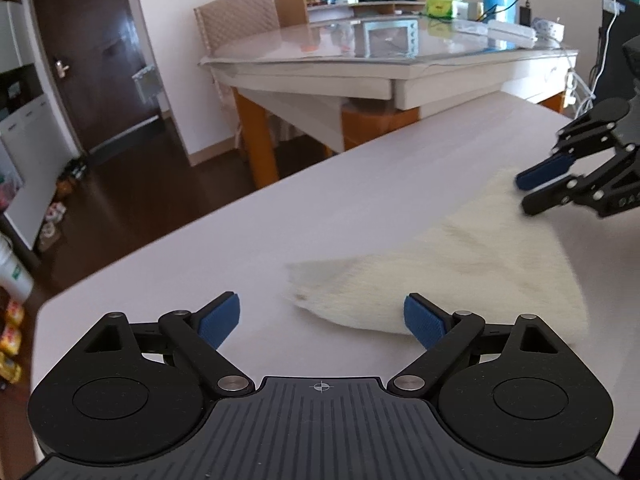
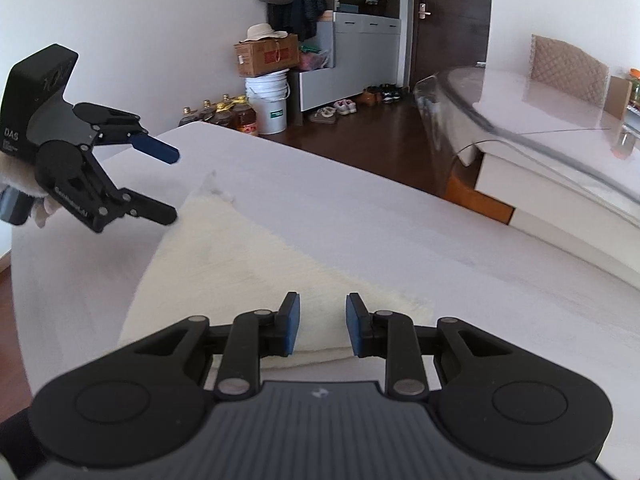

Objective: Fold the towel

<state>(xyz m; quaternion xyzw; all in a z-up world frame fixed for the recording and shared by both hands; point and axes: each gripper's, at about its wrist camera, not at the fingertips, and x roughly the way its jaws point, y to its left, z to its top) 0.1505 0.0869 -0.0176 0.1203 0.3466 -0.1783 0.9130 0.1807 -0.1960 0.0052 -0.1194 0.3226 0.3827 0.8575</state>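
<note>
My towel (image 2: 248,280) lies doubled over near the table's (image 2: 440,240) corner, seemingly at least one fold in; both tongs, left (image 1: 322,322) and right (image 2: 323,326), hover spread, gripping nothing.

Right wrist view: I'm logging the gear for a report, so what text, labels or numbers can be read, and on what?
"DAS": white letters on the black body of the left gripper; the smaller lines beneath are too small to read.
Embossed lettering on that gripper's lower linkage: too blurred to read.
Red print on the brown cardboard box: unreadable.
Green label on the white plastic bucket: unreadable.
</note>
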